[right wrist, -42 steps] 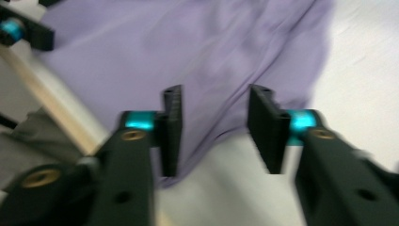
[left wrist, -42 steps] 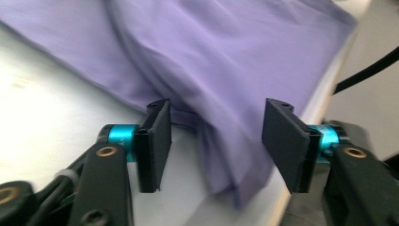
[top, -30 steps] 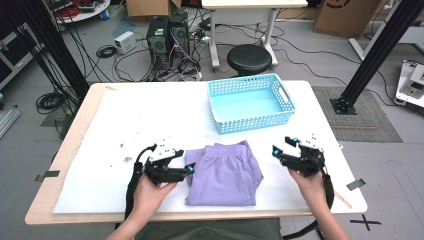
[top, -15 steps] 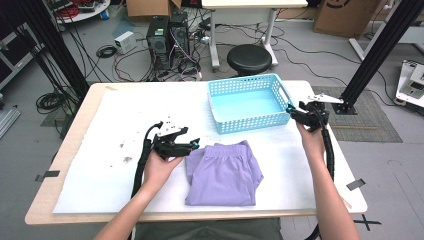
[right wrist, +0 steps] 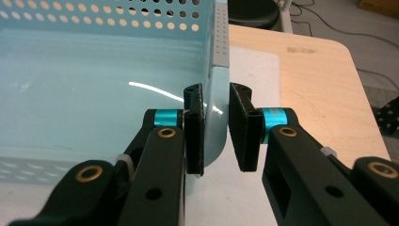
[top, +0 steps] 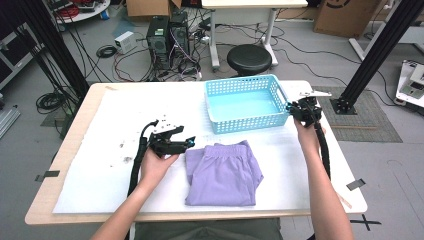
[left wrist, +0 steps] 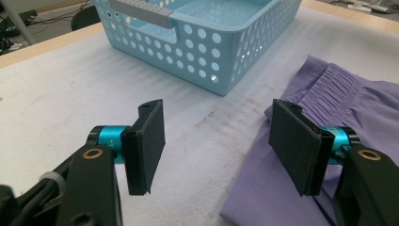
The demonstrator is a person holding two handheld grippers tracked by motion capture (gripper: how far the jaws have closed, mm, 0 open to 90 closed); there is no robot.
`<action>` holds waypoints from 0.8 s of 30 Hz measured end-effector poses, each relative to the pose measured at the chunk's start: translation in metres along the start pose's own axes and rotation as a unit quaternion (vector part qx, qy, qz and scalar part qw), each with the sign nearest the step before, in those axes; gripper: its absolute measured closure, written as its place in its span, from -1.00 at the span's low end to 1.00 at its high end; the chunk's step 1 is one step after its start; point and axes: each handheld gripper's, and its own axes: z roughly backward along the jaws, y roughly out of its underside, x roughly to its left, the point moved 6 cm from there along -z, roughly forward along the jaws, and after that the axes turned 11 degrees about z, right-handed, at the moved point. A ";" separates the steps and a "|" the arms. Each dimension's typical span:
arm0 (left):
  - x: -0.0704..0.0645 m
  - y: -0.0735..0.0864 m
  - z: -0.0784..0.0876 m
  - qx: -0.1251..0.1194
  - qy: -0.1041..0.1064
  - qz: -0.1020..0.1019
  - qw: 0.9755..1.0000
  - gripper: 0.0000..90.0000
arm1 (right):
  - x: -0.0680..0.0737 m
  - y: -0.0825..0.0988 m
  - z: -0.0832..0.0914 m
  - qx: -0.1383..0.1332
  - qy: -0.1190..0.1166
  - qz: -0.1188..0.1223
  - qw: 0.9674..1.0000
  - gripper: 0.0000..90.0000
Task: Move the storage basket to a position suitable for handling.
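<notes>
Straddling the basket (right wrist: pixel 141 84) wall, right claw (right wrist: pixel 216 127), nearly closed.

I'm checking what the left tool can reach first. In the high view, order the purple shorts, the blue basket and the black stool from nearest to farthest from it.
From the left tool:
1. Purple shorts, just right of it, toward the near edge.
2. Blue basket, beyond it and to the right.
3. Black stool, on the floor past the table's far edge.
</notes>
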 end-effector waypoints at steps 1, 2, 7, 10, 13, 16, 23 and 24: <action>0.002 0.000 -0.001 0.004 0.000 0.001 1.000 -0.18 | 0.008 -0.002 0.000 -0.002 -0.001 0.011 1.000 0.71; 0.002 0.000 -0.001 0.004 0.000 0.001 1.000 -0.18 | 0.008 -0.002 0.000 -0.002 -0.001 0.011 1.000 0.71; 0.015 0.001 -0.005 0.003 -0.017 0.001 1.000 -0.19 | 0.043 -0.009 0.002 -0.019 -0.011 0.059 0.998 0.68; 0.028 0.003 -0.010 0.002 -0.028 0.016 0.999 -0.20 | 0.057 -0.011 0.004 -0.027 -0.017 0.069 0.997 0.67; 0.038 0.004 -0.014 0.019 -0.030 0.026 0.999 -0.21 | 0.070 -0.012 0.007 -0.035 -0.028 0.074 0.996 0.66; 0.043 -0.001 -0.014 0.017 -0.029 0.020 0.999 -0.21 | 0.081 -0.013 0.010 -0.045 -0.043 0.073 0.995 0.65; 0.046 -0.001 -0.018 0.012 -0.030 0.012 0.999 -0.21 | 0.095 -0.011 0.018 -0.053 -0.077 0.063 0.994 0.63; 0.048 0.001 -0.022 0.014 -0.033 0.017 0.999 -0.21 | 0.096 -0.011 0.020 -0.055 -0.079 0.065 0.993 0.62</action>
